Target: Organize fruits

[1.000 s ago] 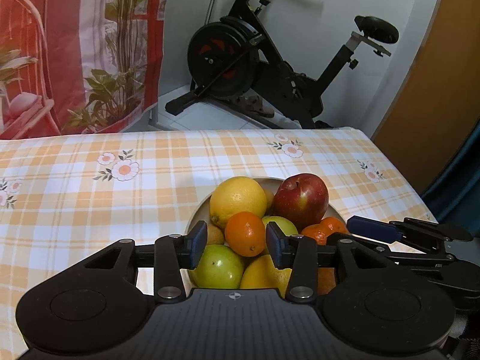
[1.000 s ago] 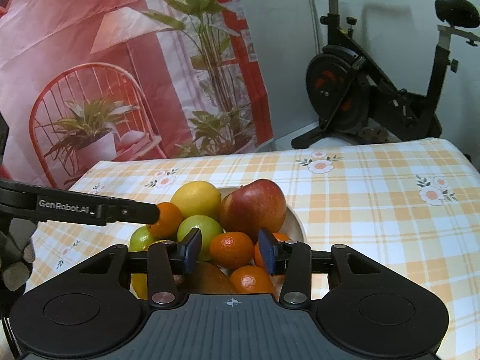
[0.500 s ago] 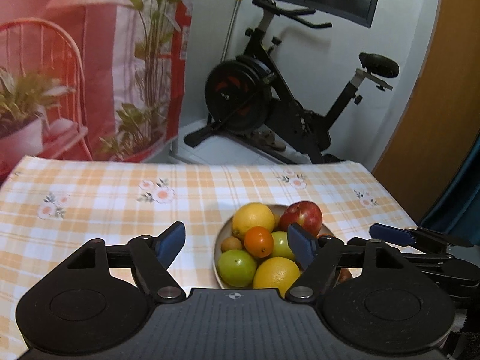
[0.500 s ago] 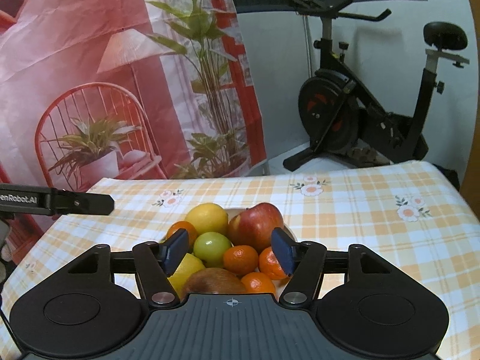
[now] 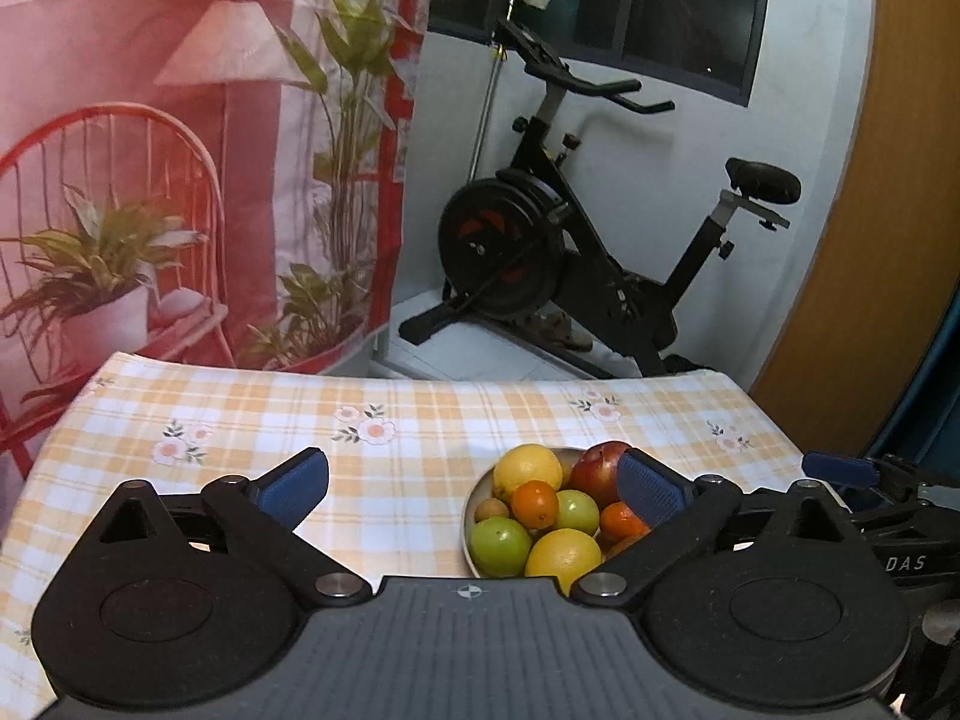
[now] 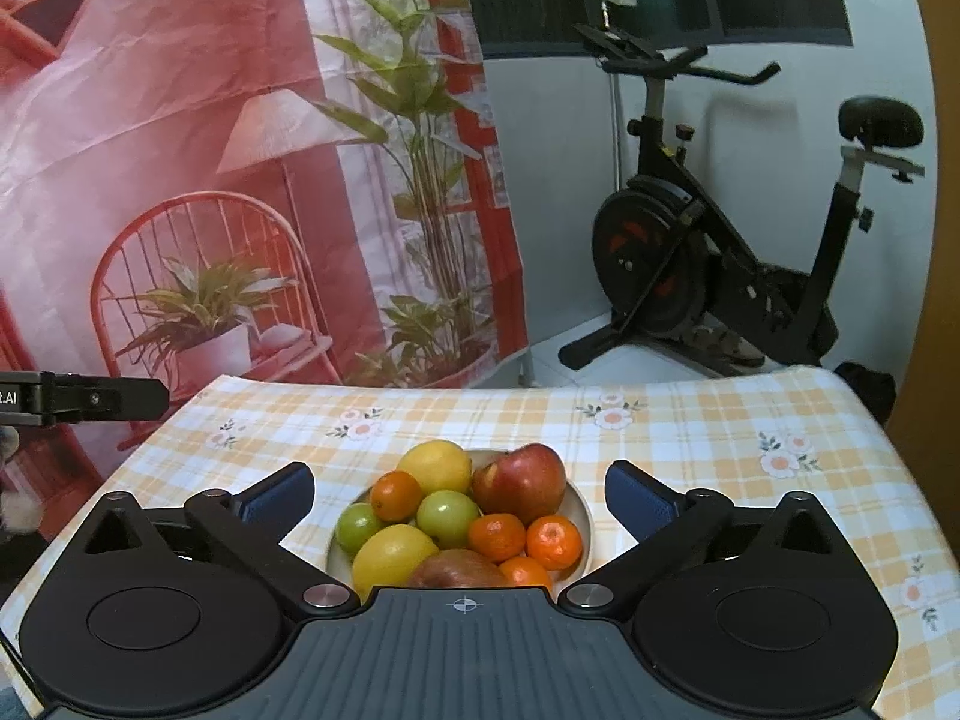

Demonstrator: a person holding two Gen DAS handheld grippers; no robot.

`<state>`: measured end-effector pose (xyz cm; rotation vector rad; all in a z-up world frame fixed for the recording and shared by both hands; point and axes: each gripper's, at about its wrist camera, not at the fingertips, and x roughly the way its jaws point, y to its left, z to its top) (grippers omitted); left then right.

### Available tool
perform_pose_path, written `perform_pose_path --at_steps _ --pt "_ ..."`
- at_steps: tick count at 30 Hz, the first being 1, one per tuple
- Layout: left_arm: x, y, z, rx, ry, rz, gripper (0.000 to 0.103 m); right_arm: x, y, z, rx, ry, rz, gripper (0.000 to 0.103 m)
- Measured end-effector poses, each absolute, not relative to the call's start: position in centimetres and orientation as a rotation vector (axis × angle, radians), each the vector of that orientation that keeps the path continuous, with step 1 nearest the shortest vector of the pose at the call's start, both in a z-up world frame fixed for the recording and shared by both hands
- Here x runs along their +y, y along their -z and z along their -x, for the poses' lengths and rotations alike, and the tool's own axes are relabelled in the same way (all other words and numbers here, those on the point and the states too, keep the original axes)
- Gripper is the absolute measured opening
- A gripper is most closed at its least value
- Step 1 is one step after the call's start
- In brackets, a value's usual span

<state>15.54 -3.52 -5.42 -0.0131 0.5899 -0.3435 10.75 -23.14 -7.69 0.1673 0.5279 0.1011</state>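
A pale bowl [image 5: 468, 531] on the checked tablecloth [image 5: 300, 420] is heaped with fruit: a red apple [image 6: 522, 483], lemons [image 6: 435, 468], green fruits [image 6: 447, 519] and small oranges [image 6: 555, 540]. My left gripper [image 5: 474, 483] hangs above and short of the bowl, its jaws opening wide with nothing held. My right gripper [image 6: 459, 489] hovers likewise over the bowl's near side, its jaws opening and touching no fruit. One blue-padded right finger [image 5: 840, 471] shows at the right edge of the left wrist view. A left finger [image 6: 108, 399] pokes in at the left of the right wrist view.
Past the table's far edge stands a black exercise bike [image 5: 570, 258]. A red printed backdrop [image 5: 150, 180] hangs at the back left, and a wooden door [image 5: 870, 240] is at the right. Bare tablecloth [image 6: 750, 450] lies on both sides of the bowl.
Both grippers rose and drew back from the bowl. Their jaws, each narrow around a small orange before, have spread wide. The oranges stay in the bowl.
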Motion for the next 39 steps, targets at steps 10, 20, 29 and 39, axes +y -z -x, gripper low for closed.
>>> perform_pose_path --at_steps 10,20,29,39 --pt "-2.1 0.9 -10.9 0.484 0.318 0.022 0.103 -21.2 2.7 -7.6 0.467 -0.083 -0.145 0.103" --pt "-1.2 -2.9 -6.8 0.409 0.271 0.015 0.103 -20.5 -1.5 -4.3 0.411 -0.081 -0.143 0.103" --pt "-0.7 -3.6 -5.0 0.395 0.206 0.014 0.103 -20.2 -2.8 -3.1 0.395 -0.074 -0.125 0.103" --pt "-0.3 -3.7 -4.8 0.398 0.177 0.019 0.103 -20.0 -2.8 -2.8 0.399 -0.073 -0.123 0.103"
